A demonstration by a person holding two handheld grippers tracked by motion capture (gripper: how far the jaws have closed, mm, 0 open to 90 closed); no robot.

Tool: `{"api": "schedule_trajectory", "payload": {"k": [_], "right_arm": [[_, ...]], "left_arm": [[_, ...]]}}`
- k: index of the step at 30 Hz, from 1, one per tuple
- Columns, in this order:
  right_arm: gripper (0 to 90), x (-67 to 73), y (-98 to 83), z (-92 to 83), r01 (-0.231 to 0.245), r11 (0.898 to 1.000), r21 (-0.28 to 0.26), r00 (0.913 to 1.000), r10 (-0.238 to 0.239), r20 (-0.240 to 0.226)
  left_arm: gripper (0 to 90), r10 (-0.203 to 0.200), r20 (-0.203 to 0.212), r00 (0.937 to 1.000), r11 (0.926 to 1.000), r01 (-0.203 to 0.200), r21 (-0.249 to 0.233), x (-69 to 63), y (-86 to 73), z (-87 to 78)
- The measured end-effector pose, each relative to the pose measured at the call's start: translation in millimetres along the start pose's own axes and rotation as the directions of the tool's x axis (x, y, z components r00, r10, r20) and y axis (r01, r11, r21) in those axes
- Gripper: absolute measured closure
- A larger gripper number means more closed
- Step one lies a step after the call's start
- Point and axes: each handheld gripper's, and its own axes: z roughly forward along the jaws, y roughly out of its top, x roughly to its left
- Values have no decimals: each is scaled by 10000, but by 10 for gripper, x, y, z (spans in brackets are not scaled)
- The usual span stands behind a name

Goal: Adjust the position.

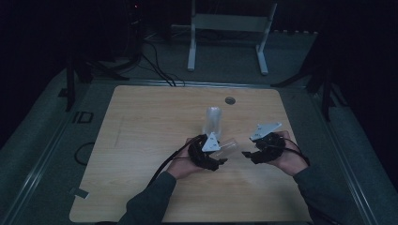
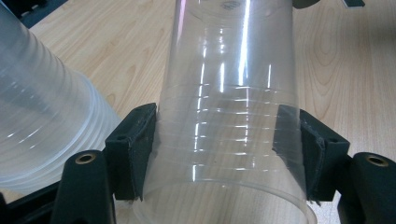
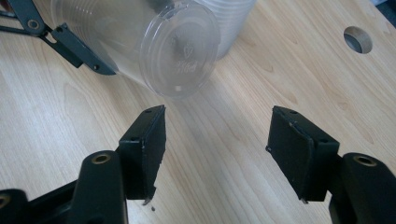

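A clear plastic cup lies on its side above the wooden table, and my left gripper is shut on it, one black pad pressed on each side near its rim. In the high view the left gripper holds that cup with its base towards my right gripper. My right gripper is open with only bare table between its pads. The cup's round base faces it from a short way off, without touching. A stack of clear cups stands just behind the held cup.
The stack of cups is close beside the left gripper's jaw. A round hole sits in the table near its far edge. Beyond the table stand a white frame and loose cables on the floor.
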Motion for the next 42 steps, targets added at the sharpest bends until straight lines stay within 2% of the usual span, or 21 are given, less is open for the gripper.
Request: {"api": "schedule_trajectory", "payload": {"k": [6, 19, 28, 37, 42], "right_arm": [[368, 3, 6, 0, 201, 9997, 170, 9998, -200, -92], [379, 29, 39, -21, 785, 9956, 509, 9968, -775, -199], [384, 40, 48, -53, 1063, 9914, 762, 9942, -1046, -264], [384, 71, 92, -61, 1383, 9860, 931, 9901, -1354, -372], [383, 82, 112, -69, 1510, 9832, 1028, 9882, -1474, -416]], "left_arm": [[315, 78, 50, 10000, 9999, -79, 111, 4, -2, 7], [315, 456, 426, 9980, 9973, -480, 562, -10, 27, 24], [316, 639, 425, 9971, 9954, -667, 694, -12, 49, 24], [316, 968, 518, 9940, 9907, -1012, 904, -35, 80, 30], [316, 1241, 580, 9906, 9852, -1300, 1117, -40, 107, 23]]}}
